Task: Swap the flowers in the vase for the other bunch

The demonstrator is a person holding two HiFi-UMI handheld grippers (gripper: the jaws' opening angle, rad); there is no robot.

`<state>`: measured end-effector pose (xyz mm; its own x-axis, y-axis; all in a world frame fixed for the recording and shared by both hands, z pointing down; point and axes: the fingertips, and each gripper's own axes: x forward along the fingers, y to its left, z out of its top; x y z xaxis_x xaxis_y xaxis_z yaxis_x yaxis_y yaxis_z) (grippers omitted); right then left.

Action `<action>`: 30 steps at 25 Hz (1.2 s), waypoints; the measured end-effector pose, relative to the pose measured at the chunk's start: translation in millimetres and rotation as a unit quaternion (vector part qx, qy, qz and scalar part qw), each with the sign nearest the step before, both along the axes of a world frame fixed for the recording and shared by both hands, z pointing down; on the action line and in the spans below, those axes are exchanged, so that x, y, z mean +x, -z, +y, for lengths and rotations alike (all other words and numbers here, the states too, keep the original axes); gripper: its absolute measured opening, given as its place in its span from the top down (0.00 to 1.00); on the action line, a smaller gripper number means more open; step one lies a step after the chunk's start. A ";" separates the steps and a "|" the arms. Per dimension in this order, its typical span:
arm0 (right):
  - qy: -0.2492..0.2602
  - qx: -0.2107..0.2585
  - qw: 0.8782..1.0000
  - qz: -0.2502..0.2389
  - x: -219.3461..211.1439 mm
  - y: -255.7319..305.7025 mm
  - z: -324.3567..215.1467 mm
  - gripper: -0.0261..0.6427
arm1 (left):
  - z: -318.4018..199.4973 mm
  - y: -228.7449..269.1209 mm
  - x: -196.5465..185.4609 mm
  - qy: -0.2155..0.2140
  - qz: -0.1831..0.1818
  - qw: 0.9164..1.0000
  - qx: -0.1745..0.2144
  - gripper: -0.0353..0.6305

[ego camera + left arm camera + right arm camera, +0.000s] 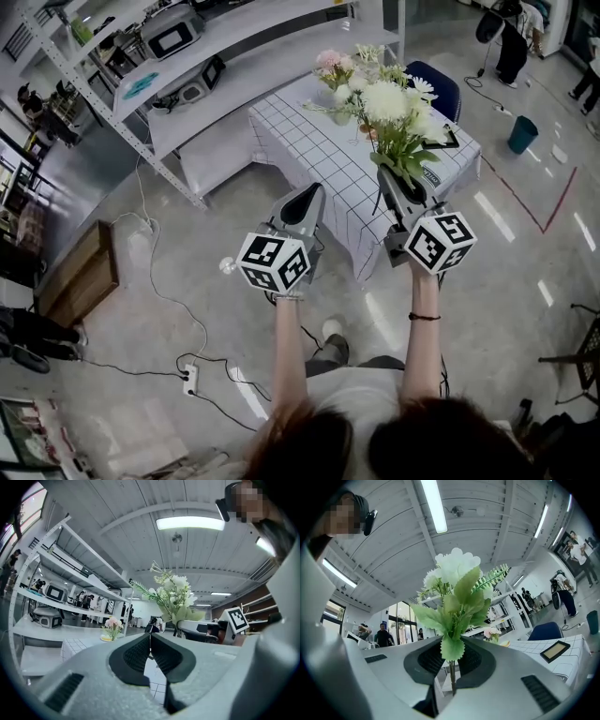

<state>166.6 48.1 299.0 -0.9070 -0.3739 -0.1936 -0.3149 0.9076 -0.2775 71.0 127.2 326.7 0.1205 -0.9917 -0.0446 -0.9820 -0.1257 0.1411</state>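
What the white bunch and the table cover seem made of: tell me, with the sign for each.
White bunch: likely artificial, fabric or plastic; flat matte leaves with uniform sawtooth edges, thin stiff stem.
Table cover: looks like cloth, matte white with a dark grid, draping over the edges.

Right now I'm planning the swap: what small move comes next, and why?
Probably carry the left gripper, shut and empty, to the pink bunch on the table and open it; the right gripper already grips the white bunch.
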 end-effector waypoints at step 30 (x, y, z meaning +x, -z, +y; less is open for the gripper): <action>-0.073 -0.010 0.997 -0.012 -70.0 -1.7 -88.6 0.89 | -82.9 -1.5 -95.8 -0.050 0.005 0.999 0.007 0.92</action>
<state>96.5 -40.5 300.7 -0.8377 -0.5060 -0.2054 -0.4369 0.8467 -0.3037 -24.8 44.3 328.2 0.2191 -0.9738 -0.0604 -0.9629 -0.2258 0.1481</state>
